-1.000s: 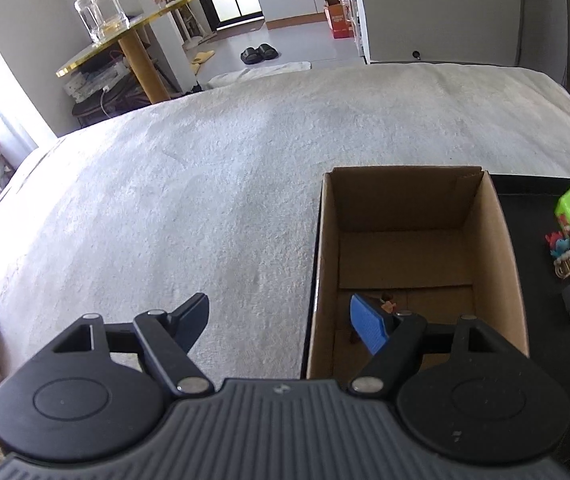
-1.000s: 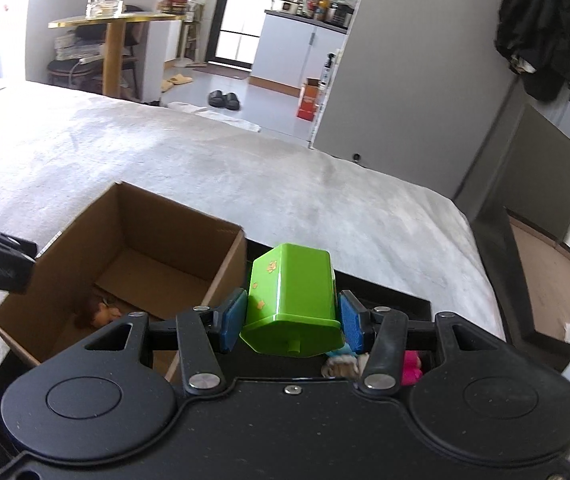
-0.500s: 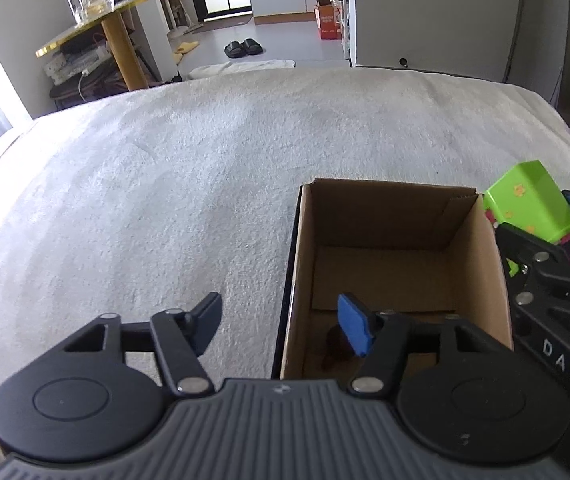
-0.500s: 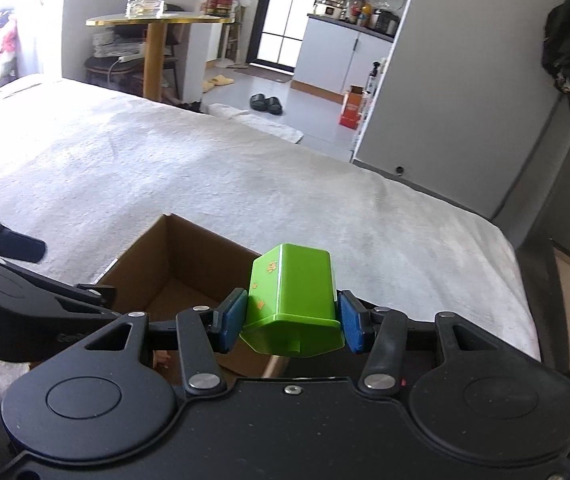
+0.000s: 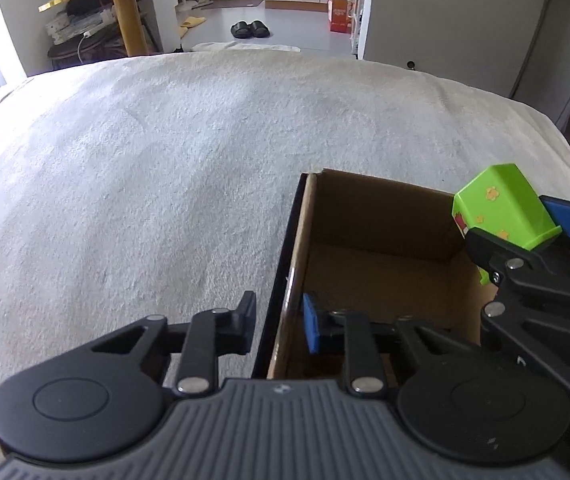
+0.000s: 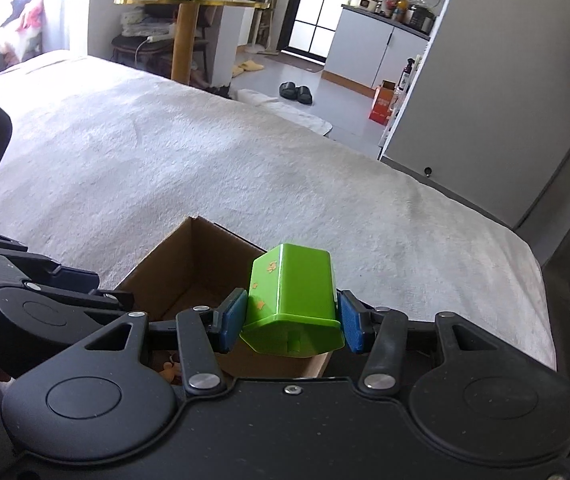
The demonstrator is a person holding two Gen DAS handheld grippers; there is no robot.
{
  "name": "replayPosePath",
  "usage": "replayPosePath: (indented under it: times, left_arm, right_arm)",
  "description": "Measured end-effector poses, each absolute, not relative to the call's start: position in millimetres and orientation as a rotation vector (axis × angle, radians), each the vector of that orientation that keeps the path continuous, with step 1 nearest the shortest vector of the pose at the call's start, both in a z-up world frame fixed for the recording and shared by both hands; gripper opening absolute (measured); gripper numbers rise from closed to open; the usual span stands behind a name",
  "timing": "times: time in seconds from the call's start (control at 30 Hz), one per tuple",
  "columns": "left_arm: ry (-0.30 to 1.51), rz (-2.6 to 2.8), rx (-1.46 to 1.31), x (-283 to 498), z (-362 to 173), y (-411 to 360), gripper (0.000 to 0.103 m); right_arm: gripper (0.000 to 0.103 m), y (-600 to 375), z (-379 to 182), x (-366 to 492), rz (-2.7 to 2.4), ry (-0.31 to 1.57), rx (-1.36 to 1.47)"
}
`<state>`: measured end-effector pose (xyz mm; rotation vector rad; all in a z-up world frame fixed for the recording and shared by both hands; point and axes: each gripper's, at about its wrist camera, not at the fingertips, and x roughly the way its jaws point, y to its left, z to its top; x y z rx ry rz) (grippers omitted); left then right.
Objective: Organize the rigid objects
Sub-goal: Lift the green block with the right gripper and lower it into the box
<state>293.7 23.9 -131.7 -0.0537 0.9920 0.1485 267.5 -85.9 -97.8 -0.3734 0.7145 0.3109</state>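
An open cardboard box [image 5: 385, 216] sits on a black tray [image 5: 285, 240] on the white bedcover. My left gripper [image 5: 281, 326] straddles the box's left wall, one finger outside and the blue pad [image 5: 311, 328] inside. Its jaws are closing, and a thin gap still shows on each side of the wall. My right gripper [image 6: 291, 320] is shut on a green plastic container [image 6: 293, 280] with orange flower prints. It hangs tilted over the box [image 6: 205, 256] near its right wall, as the left wrist view shows the container [image 5: 497, 208]. A small orange toy [image 6: 169, 368] lies in the box.
The white bedcover [image 5: 145, 180] spreads wide to the left of and behind the box. Beyond the bed stand a gold round table [image 6: 185, 2] with a glass jar, black slippers [image 5: 249, 29] on the floor, and a grey cabinet [image 6: 485, 100] at the right.
My left gripper's jaws have narrowed from wide to close around the box's left wall. The right gripper has carried the green container leftward, from beside the box to over it.
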Motion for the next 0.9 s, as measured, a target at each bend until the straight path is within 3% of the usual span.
replayPosePath:
  times: [0.4,0.9]
  left_arm:
    - [0.997,0.139,-0.141,300.1,-138.2,31.4,0.009]
    - [1.002,0.134,-0.170,301.6,-139.4,34.8,0.009]
  right_arm:
    - [0.049,-69.3,-95.5,285.1,0.388,0.739,-0.478]
    - [0.050,-75.0,-96.3,286.6,0.376,0.754,-0.460]
